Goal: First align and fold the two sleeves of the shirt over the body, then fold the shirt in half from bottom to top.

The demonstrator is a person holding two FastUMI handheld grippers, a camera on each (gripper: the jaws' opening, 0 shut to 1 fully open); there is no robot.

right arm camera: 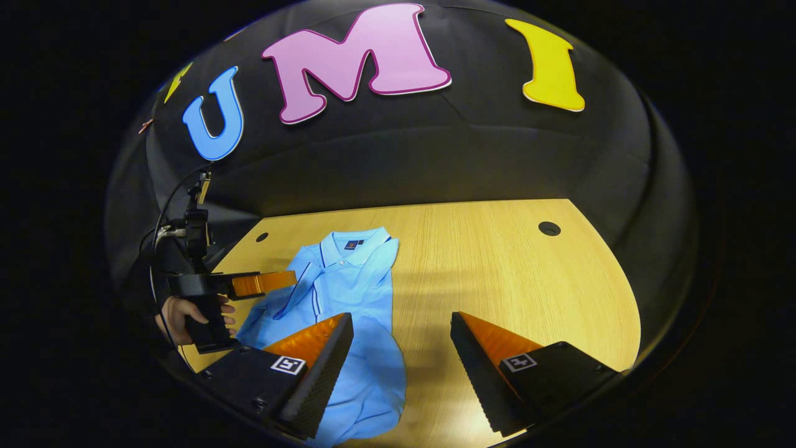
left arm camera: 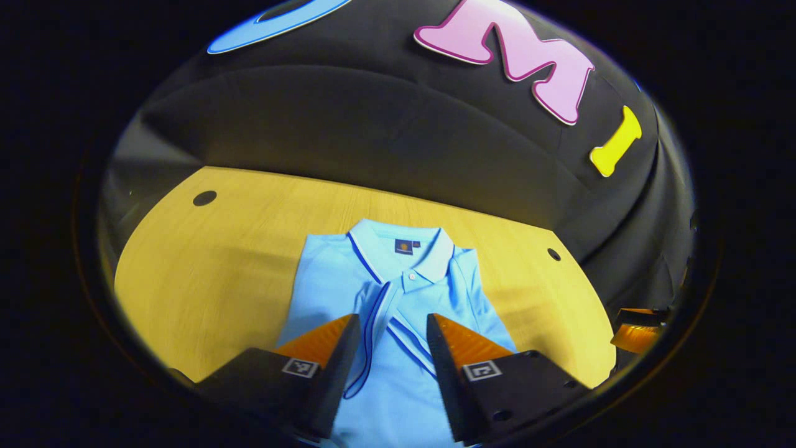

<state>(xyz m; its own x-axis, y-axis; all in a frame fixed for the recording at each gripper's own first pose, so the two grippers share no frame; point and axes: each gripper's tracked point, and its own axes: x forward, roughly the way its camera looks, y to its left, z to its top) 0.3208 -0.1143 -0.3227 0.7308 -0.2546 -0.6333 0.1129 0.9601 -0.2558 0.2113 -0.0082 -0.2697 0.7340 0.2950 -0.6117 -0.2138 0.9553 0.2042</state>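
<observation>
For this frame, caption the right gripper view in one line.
Right gripper open above a light blue polo shirt with sleeves folded in, lying on a wooden table; left gripper nearby.

One light blue polo shirt, both sleeves folded in over the body. One wooden surface with two round holes spotted on it. Two tools: left tool, right tool. One hand.

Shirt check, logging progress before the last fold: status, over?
Both tongs open, left and right above shirt. Sleeves folded in; bottom fold not done. Table unobstructed.
</observation>
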